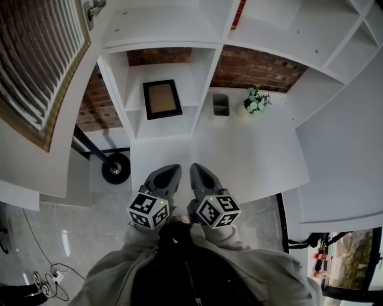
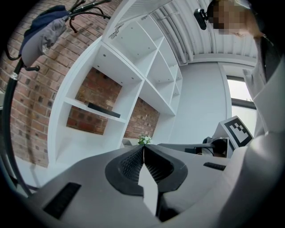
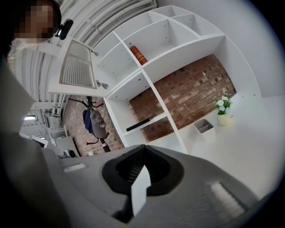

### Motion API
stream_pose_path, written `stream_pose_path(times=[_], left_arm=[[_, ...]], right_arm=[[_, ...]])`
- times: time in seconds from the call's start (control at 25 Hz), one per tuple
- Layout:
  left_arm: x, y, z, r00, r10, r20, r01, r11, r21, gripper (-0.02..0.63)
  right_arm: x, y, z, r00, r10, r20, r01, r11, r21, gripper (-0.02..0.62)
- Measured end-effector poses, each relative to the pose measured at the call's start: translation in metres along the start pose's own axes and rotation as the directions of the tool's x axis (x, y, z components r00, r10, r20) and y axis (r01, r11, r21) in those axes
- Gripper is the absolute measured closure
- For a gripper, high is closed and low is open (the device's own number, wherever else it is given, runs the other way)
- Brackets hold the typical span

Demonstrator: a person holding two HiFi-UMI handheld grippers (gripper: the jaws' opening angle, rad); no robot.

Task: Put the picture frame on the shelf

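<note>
picture frame (image 1: pixel 162 99), black-edged with a tan panel, lies flat on a board of the white shelf unit (image 1: pixel 206 66), in the narrow bay at the unit's left, with the brick wall (image 1: pixel 257 69) showing behind. the left gripper (image 1: pixel 172 170) and right gripper (image 1: pixel 196 168) hang side by side over the near edge of the white desk (image 1: pixel 251 155), close to the person's body and well apart from the frame. both pairs of jaws are pressed together at the tips with nothing between them. on the desk near the wall, a grey tray (image 1: pixel 221 104) stands just beside a small pot of white flowers (image 1: pixel 256 100). a red book (image 1: pixel 239 15) leans in an upper compartment. the round black base of a coat stand (image 1: pixel 116 168) sits on the floor left of the shelf unit.
</note>
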State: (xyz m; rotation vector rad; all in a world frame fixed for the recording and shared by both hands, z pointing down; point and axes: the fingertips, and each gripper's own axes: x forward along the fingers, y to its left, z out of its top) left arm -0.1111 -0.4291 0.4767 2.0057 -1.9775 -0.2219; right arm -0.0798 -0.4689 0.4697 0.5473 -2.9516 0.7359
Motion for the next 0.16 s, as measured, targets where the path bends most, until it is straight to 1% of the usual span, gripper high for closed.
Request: stream_pose_path(times=[0.16], left_arm=[[0.0008, 0.001, -0.0018, 1.0, 0.001, -0.005, -0.001, 1.0, -0.004, 0.601]], right_arm=[[0.0008, -0.0002, 0.0007, 1.0, 0.002, 0.0, -0.002, 1.0, -0.001, 0.598]])
